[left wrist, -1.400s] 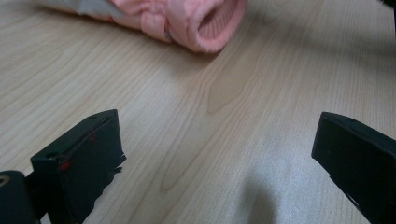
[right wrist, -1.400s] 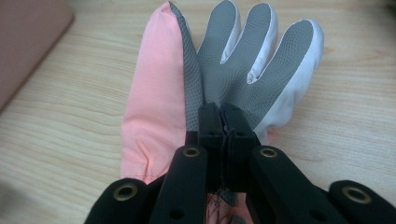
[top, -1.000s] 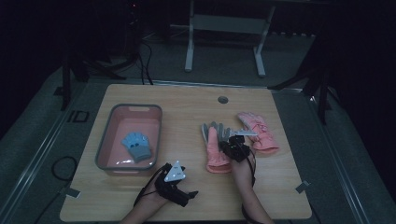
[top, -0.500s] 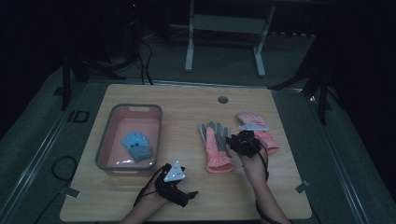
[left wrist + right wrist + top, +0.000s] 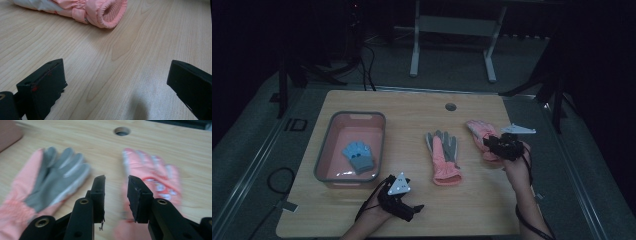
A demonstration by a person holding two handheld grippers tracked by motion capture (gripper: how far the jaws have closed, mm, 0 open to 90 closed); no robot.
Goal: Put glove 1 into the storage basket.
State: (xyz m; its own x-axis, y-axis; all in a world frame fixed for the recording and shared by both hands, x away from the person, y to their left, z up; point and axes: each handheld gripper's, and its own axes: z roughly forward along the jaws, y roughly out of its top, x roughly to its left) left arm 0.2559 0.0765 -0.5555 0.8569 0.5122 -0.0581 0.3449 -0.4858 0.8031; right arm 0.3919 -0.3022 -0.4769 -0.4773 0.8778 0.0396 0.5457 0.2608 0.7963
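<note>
Right gripper (image 5: 116, 195) just above pink glove (image 5: 152, 172), jaws apart.

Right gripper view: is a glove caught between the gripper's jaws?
No, the right gripper has a bare gap between its jaws, and both pink gloves lie flat on the table.

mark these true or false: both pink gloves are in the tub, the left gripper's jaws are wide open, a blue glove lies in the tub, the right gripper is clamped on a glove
1. Both pink gloves are in the tub: false. The palm-up pink glove and the other pink glove lie on the table.
2. The left gripper stands wide open: true.
3. A blue glove lies in the pink tub: true.
4. The right gripper is clamped on a glove: false. Its jaws have just been opening, with nothing between them; it hovers over the other pink glove.
</note>
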